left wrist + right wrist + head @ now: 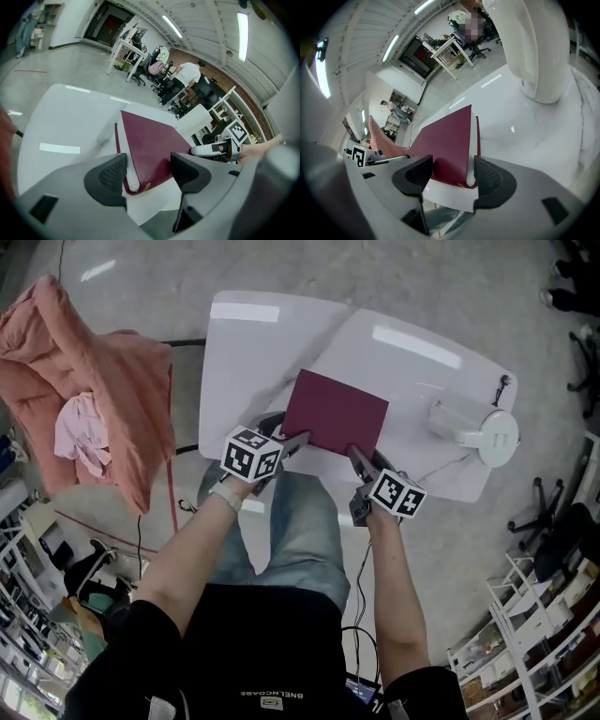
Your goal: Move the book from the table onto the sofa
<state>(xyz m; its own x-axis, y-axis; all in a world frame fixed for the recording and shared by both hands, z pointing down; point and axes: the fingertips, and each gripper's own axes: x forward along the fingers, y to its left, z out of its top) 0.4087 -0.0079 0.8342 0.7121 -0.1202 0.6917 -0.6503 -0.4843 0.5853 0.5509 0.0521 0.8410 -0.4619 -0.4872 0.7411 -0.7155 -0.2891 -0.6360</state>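
Book (335, 413) lying flat at near edge of table (427, 357) | left gripper (149, 171) and right gripper (451, 169) both gaping, each straddling 1 near corner, clamping nothing yet | judging: closing both together, biting well in from corners, lifting level so covers are not flopping.

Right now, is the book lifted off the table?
No, the head view shows the book lying flat on the white table.
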